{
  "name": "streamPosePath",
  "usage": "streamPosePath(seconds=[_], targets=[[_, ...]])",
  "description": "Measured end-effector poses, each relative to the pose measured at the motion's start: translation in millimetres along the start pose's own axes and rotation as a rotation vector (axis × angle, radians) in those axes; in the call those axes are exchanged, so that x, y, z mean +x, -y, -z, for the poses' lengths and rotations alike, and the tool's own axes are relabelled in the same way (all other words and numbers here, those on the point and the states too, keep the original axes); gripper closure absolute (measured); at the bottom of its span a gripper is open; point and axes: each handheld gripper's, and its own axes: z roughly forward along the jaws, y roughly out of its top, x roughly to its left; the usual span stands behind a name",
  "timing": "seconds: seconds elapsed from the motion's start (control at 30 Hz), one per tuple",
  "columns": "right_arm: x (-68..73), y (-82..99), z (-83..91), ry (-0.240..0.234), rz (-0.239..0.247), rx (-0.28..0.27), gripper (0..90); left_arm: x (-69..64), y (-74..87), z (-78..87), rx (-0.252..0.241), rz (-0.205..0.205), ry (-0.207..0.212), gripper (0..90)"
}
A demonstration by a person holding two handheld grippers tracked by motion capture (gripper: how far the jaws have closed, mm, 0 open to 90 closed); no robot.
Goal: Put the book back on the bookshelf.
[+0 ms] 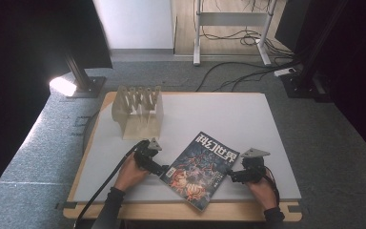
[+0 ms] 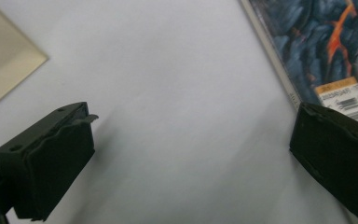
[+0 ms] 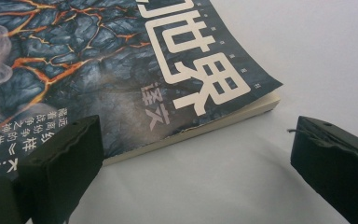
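Observation:
A magazine (image 1: 201, 170) with a dark blue and orange cover lies tilted on the white table near the front edge. My left gripper (image 1: 161, 170) rests at its left edge, jaws wide open with nothing between them; in the left gripper view the magazine's spine and barcode (image 2: 345, 100) sit by the right jaw. My right gripper (image 1: 232, 176) is at the magazine's right edge, also open and empty. In the right gripper view the magazine's corner (image 3: 242, 100) lies just ahead, and the left jaw overlaps the cover's edge.
A pale wooden slotted rack (image 1: 139, 112) stands at the back left of the white table (image 1: 219, 114); its base corner (image 2: 4, 60) appears in the left gripper view. Cables and a desk frame (image 1: 228, 28) lie on the floor beyond the table.

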Motion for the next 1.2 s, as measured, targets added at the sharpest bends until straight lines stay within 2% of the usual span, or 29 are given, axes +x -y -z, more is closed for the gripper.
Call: streamPosePath(seconds=[0.13, 0.23, 0.3, 0.43, 0.57, 0.67, 0.87, 1.0, 1.2], targets=[[0.2, 2.0, 3.3, 0.037, 0.024, 0.050, 2.9, -1.8, 3.3, 0.3, -0.020, 0.012, -0.007, 0.0], [-0.8, 5.5, 1.6, 0.019, 0.005, 0.052, 1.8, -4.2, 4.9, 0.7, -0.023, 0.008, 0.007, 0.0], [-1.8, 5.5, -0.7, 0.036, 0.009, 0.051, 0.0, -8.0, 6.5, 1.7, -0.029, 0.002, 0.005, 0.0], [-8.2, 0.3, -5.3, 0.041, -0.004, 0.055, 0.0, -18.6, 10.2, 3.6, -0.032, -0.016, 0.032, 0.0], [-12.8, -9.6, -13.2, 0.075, 0.001, 0.063, 0.0, -29.9, 14.6, 5.0, -0.051, -0.032, 0.052, 0.0], [-15.8, -18.4, -21.0, 0.088, 0.000, 0.071, 0.0, -37.0, 15.1, 6.2, -0.045, -0.056, 0.068, 0.0], [-20.6, -37.0, -38.2, 0.104, 0.009, 0.088, 0.0, -48.1, 15.9, 5.5, -0.059, -0.093, 0.103, 0.0], [-21.7, -50.0, -50.7, 0.114, 0.017, 0.094, 0.0, -54.9, 16.3, 4.1, -0.078, -0.112, 0.122, 0.0], [-20.4, -69.3, -71.2, 0.121, 0.026, 0.092, 0.0, -63.4, 13.8, 2.0, -0.082, -0.148, 0.154, 0.0]])
